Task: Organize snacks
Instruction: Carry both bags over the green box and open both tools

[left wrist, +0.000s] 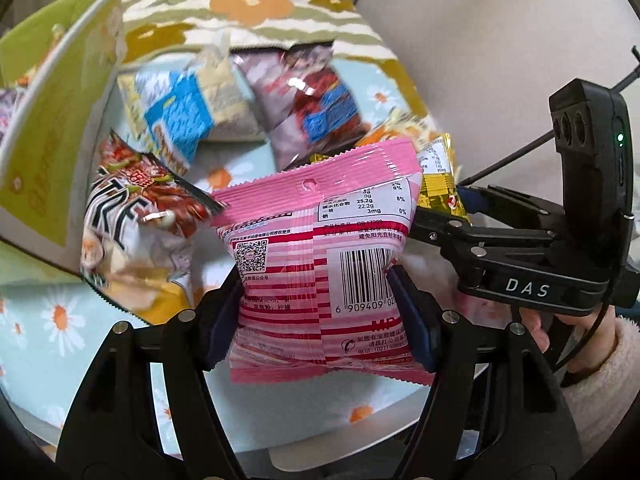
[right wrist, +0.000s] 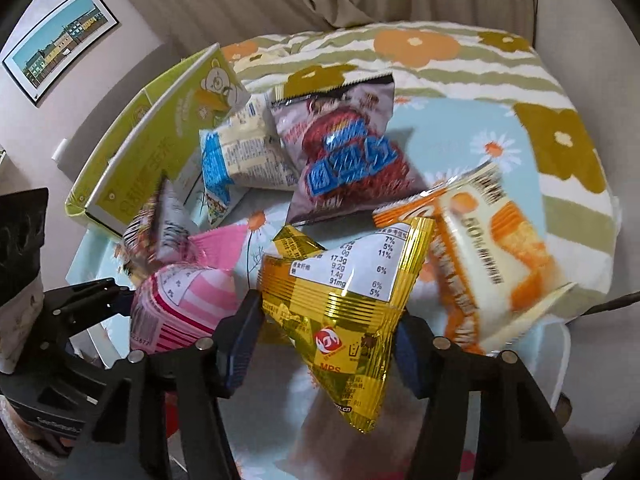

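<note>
Pink stripes fill your left wrist view: your left gripper (left wrist: 320, 312) is clamped on the pink snack packet (left wrist: 320, 236), both blue pads pressing its sides, barcode facing you. Left of it lies a black-and-white packet (left wrist: 132, 232) with red food printed on it, touching the green box (left wrist: 48, 120) at far left. Farther off sit a blue-and-cream packet (left wrist: 188, 116) and a purple packet (left wrist: 308, 104) on the daisy-print cloth (left wrist: 40, 320). At right, your right gripper (left wrist: 440, 204) holds a yellow packet.

Your right wrist view shows that gripper (right wrist: 324, 340) closed on the yellow foil packet (right wrist: 344, 284), nutrition table upward. Just right of it lies an orange-and-white packet (right wrist: 492, 248); at near left the pink packet (right wrist: 180, 304) sits in your left gripper. The green box (right wrist: 160, 140) stands far left.
</note>
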A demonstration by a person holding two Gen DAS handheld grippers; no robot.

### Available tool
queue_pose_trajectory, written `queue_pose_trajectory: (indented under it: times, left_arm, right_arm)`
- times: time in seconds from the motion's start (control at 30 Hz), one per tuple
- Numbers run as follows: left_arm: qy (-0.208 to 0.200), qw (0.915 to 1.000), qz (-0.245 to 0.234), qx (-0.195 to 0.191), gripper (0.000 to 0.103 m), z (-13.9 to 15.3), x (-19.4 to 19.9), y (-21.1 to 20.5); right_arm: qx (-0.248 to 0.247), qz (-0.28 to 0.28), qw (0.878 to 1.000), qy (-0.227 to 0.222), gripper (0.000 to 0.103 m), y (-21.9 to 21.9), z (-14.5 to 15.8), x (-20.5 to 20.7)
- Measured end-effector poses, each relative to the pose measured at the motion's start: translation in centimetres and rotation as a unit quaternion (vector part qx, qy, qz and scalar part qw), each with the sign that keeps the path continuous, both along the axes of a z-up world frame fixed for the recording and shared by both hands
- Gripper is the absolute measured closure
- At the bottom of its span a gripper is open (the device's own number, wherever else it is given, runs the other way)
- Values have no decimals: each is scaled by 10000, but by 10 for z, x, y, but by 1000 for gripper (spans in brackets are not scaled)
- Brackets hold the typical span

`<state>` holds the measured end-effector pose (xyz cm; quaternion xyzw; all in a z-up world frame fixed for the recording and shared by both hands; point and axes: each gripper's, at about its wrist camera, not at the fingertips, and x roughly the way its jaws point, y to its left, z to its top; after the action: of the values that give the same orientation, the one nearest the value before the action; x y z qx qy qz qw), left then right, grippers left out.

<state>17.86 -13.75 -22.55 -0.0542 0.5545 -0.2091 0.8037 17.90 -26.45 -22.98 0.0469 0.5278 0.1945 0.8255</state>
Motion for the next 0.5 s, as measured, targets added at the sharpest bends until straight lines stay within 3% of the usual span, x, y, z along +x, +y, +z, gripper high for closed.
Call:
queue_pose_trajectory:
  times: [0.23, 0.5]
  left_arm:
    - [-416, 9991, 33, -118, 36, 42, -12, -5]
    - [-912, 9942, 504, -277, 36, 98, -30, 25]
  right_arm:
    - [-72, -162, 9993, -327, 48, -19, 38, -21]
    - [-76, -188, 9970, -749, 48, -21, 86, -30]
